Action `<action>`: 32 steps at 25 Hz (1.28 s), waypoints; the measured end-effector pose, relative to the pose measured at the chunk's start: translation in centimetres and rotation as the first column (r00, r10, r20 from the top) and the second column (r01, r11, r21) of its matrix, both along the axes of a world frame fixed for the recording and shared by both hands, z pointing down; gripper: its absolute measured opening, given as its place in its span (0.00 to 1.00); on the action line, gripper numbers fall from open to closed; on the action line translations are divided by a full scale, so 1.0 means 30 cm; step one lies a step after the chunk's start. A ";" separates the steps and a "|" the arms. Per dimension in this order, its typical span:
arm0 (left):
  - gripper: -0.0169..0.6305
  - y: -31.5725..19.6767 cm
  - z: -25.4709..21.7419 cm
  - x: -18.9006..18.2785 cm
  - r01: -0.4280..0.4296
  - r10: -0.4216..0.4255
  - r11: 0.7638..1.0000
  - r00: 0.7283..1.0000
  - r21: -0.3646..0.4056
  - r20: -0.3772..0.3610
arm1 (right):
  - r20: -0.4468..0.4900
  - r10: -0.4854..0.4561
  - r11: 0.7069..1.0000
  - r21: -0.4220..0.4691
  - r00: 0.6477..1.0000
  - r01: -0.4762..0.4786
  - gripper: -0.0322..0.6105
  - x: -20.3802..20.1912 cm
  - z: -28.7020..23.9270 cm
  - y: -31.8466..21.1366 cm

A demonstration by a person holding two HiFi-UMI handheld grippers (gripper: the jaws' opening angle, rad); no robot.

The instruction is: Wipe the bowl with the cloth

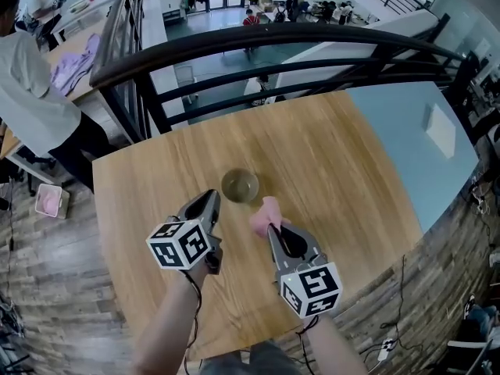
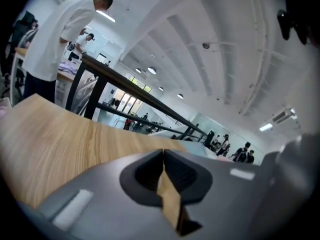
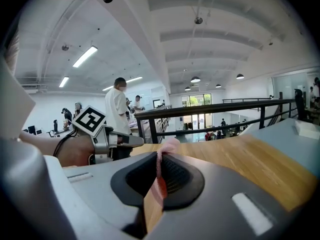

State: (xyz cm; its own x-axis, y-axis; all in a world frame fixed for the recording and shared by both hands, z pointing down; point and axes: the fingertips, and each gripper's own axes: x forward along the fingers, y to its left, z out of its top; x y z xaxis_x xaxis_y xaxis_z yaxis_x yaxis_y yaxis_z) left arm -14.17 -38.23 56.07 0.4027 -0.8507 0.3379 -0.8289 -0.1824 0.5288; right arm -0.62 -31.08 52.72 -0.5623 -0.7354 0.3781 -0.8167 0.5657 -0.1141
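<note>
A small greenish glass bowl [image 1: 240,186] stands alone near the middle of the wooden table [image 1: 336,170]. My left gripper [image 1: 211,198] hovers just short of the bowl on its left, jaws shut with nothing between them; in the left gripper view my left gripper [image 2: 163,152] shows only table past its closed pads. My right gripper [image 1: 271,228] is shut on a pink cloth [image 1: 264,212], which bunches out of the tips just right of the bowl. In the right gripper view the cloth [image 3: 167,145] sticks up from the closed pads of my right gripper [image 3: 159,156]. The bowl is out of both gripper views.
A black railing [image 1: 258,49] runs along the table's far edge, with a drop to a lower floor behind. A person in a white shirt [image 1: 27,100] stands at the left by another table. A pink bin [image 1: 49,200] sits on the floor at the left.
</note>
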 end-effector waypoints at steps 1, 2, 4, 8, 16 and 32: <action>0.03 0.021 -0.043 -0.007 0.014 -0.014 1.000 1.000 0.022 0.008 | 0.004 0.000 1.000 0.008 1.000 0.000 0.07 0.000 -0.028 0.013; 0.03 0.042 -0.086 -0.016 0.033 -0.033 0.999 0.999 0.044 0.011 | 0.010 -0.001 1.000 0.016 1.000 0.001 0.07 0.000 -0.058 0.027; 0.03 0.087 -0.175 -0.036 0.061 -0.063 0.994 0.998 0.086 0.014 | 0.020 -0.002 0.999 0.039 1.000 0.002 0.07 0.000 -0.124 0.057; 0.03 0.189 -0.348 -0.056 0.049 -0.063 0.984 0.995 0.174 0.076 | 0.032 -0.013 0.995 0.099 0.999 0.009 0.07 -0.008 -0.268 0.123; 0.03 0.381 -0.580 -0.031 -0.005 -0.041 0.964 0.985 0.265 0.166 | 0.011 -0.024 0.971 0.236 1.000 0.020 0.07 0.007 -0.532 0.277; 0.03 0.781 -0.808 0.112 -0.186 0.042 0.904 0.934 0.385 0.354 | 0.047 -0.062 0.929 0.367 0.997 0.040 0.07 0.062 -0.833 0.600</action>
State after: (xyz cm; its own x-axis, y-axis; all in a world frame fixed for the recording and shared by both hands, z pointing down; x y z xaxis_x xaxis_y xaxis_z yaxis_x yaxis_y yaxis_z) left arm -10.82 -14.81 31.82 0.4319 -0.8960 0.1032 -0.9013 -0.4244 0.0872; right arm 1.23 -13.07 27.73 -0.6153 -0.7864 0.0545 -0.7838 0.6177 0.0631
